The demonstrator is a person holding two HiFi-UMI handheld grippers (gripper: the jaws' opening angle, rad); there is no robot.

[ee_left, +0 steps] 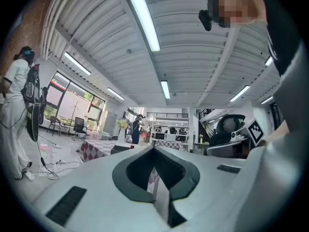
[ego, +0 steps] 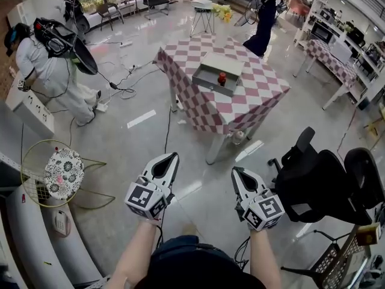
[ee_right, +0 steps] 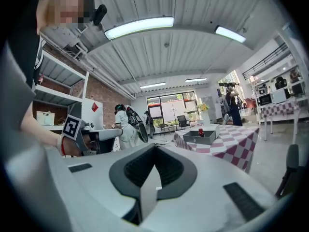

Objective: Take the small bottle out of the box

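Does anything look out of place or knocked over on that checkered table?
Nothing stands out: the small bottle stands upright in the grey box on the table. Only loose cables trail over the floor nearby.

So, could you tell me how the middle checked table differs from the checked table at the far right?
The middle table carries a grey box holding a small red bottle; the far table shows no such box. The middle table looks squarish; the far table looks longer and narrower. Both are covered in pink-and-white checks.
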